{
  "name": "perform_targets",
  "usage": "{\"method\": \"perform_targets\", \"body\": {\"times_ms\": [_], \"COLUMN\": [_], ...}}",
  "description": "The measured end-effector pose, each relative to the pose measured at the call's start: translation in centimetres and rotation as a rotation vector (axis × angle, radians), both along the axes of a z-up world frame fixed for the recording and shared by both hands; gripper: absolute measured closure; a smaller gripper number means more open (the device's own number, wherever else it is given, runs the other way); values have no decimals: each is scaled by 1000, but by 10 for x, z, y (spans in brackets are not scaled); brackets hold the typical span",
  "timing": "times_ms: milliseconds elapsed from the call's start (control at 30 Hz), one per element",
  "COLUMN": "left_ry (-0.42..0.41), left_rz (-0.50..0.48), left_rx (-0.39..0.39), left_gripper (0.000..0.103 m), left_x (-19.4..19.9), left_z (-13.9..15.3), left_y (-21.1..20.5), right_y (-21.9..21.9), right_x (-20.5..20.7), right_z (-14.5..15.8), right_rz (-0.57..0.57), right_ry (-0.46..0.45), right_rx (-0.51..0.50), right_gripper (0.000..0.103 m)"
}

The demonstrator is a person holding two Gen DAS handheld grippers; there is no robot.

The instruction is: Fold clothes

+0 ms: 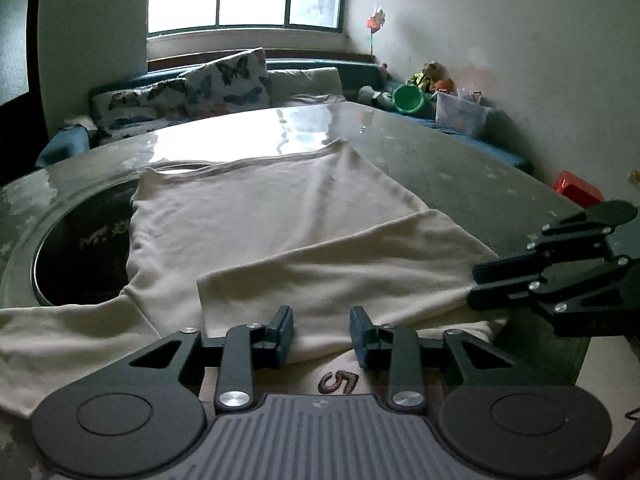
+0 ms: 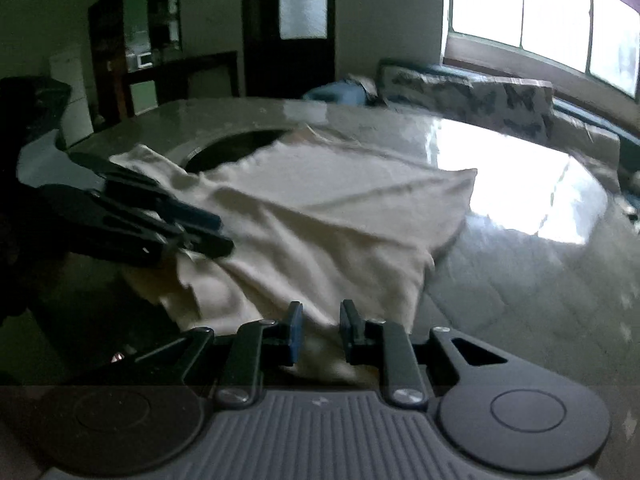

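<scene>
A broad glossy bench [image 1: 460,152] fills the room's middle, with a cushioned sofa [image 1: 240,80] under the window at its far side and a dark round recess [image 1: 80,248] sunk into its left part. Spread over the bench lies a cream garment [image 1: 248,208], its far hem reaching toward the window glare, its left edge draped over the recess, and a sleeve trailing off to the near left. A flap of the same cloth is doubled across its near part, running from the right toward the middle. The right gripper [image 1: 476,284], seen at the right edge of the left wrist view, appears clenched on the corner of that flap, where the cloth bunches into its tips; in its own view cloth lies between its narrowly parted fingers [image 2: 295,330]. The left gripper [image 1: 322,334] hangs over the garment's near edge, just beyond a printed numeral [image 1: 340,382], fingers parted with cloth between them; whether they pinch it cannot be told. The step in hand looks like the first fold, the near portion being carried over the body. Next, the flap probably needs laying flat and square before release.
</scene>
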State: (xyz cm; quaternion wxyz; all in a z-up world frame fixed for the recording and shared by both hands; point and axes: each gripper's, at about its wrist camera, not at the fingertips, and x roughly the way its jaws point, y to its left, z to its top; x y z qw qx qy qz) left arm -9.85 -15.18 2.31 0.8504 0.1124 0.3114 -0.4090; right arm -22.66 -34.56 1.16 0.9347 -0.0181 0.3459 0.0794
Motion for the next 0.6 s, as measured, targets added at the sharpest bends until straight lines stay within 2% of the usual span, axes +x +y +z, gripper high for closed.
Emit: {"method": "perform_targets", "body": {"times_ms": [133, 267, 467, 600], "left_ry": [28, 19, 5, -12], "left_rz": [36, 134, 371, 539], "left_rx": [-32, -69, -88, -63], "left_gripper": [65, 59, 55, 52], "left_x": [4, 10, 33, 51], "left_z": [5, 16, 24, 23], "left_y": [8, 30, 84, 122], "right_y": [-3, 3, 32, 54], "right_x": [3, 21, 57, 75], "right_z": [8, 19, 19, 15], "right_rz": [-1, 30, 136, 207], "right_ry": [-12, -41, -30, -13], "right_rx": [25, 54, 38, 25], "right_gripper": [81, 78, 78, 77]}}
